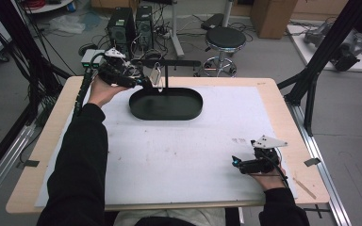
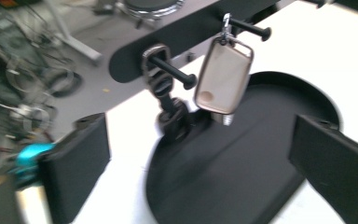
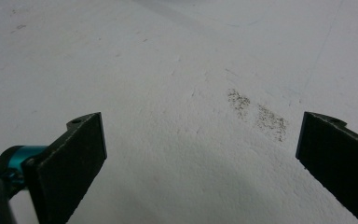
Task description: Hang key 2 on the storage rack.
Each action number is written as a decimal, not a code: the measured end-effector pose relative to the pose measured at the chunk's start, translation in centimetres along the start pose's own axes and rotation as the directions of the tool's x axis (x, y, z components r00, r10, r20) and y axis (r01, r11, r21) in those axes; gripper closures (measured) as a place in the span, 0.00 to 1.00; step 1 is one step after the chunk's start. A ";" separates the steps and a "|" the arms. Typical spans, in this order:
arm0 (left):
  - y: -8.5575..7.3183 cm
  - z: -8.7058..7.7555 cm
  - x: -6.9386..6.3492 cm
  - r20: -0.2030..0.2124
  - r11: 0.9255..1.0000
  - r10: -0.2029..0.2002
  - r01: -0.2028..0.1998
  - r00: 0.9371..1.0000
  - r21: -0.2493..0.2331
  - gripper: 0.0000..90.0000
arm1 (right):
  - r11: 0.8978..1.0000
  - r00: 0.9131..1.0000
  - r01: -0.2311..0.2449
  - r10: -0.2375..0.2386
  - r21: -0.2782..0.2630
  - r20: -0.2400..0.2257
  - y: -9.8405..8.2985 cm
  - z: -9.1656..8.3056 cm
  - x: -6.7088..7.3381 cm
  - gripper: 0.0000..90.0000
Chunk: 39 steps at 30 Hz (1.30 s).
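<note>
The left gripper (image 1: pixel 147 84) hovers with jaws spread wide before a key fob (image 2: pixel 223 77) hanging on a black rack (image 2: pixel 168 35) over the oval tray (image 1: pixel 166 104). The right gripper (image 1: pixel 235 162), jaws also apart, rests low over the white mat (image 3: pixel 177 93).

Evidently a robotics lab or workshop: computer towers (image 1: pixel 131 26) amid tangled cables (image 1: pixel 42 42) on a grey floor, black framing struts (image 1: pixel 327 47) flanking a wooden bench (image 1: pixel 283 108), a round stool (image 1: pixel 224 40), cardboard boxes (image 1: pixel 273 16) behind.
</note>
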<state>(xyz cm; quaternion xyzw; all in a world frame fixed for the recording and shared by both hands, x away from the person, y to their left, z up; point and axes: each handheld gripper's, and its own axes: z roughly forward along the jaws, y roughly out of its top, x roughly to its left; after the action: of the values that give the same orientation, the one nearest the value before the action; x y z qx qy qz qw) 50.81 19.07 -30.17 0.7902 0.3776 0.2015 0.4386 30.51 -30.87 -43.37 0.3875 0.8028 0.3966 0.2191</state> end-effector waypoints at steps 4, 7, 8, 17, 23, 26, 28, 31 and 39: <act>-0.1 -0.5 0.1 0.012 1.000 -0.011 0.011 1.000 0.015 0.02 | 1.000 1.000 0.006 -0.006 -0.002 -0.007 0.2 0.2 0.1 0.01; -0.2 -1.1 0.0 0.025 1.000 -0.009 0.009 1.000 -0.006 0.02 | 1.000 1.000 0.011 -0.011 0.001 -0.011 0.3 0.4 0.1 0.01; -0.2 -1.2 0.0 0.029 1.000 -0.007 0.008 1.000 -0.010 0.02 | 1.000 1.000 0.012 -0.012 0.002 -0.010 0.3 0.4 0.1 0.01; -0.8 -2.5 -0.1 0.044 0.999 0.003 -0.001 0.999 -0.035 0.02 | 1.000 1.000 0.010 -0.010 -0.001 -0.004 0.4 0.3 0.2 0.01; -1.8 -3.3 -0.4 0.052 1.000 0.000 0.002 0.999 -0.027 0.02 | 1.000 1.000 0.009 -0.009 -0.004 -0.005 0.4 0.3 0.2 0.01; -2.5 -3.7 -0.6 0.057 0.999 -0.008 0.010 0.998 -0.039 0.02 | 1.000 1.000 0.010 -0.010 -0.004 -0.005 0.4 0.3 0.2 0.01; -3.0 -3.9 -0.9 0.057 0.999 -0.003 0.006 0.998 -0.045 0.02 | 1.000 1.000 0.010 -0.010 -0.003 -0.005 0.4 0.3 0.2 0.01; -3.7 -4.3 -1.1 0.050 0.999 0.005 -0.003 0.999 -0.043 0.02 | 1.000 1.000 0.012 -0.012 -0.002 -0.003 0.3 0.2 0.2 0.01; -4.5 -5.9 -1.3 0.027 0.997 -0.002 0.004 1.000 -0.077 0.02 | 1.000 1.000 0.011 -0.011 -0.004 -0.002 0.3 0.2 0.1 0.01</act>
<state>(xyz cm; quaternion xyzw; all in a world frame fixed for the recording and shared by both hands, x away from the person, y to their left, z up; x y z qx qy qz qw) 44.27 22.74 -30.85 0.7747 0.3650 0.2046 0.4742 30.69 -30.54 -43.21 0.3822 0.8045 0.3971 0.2213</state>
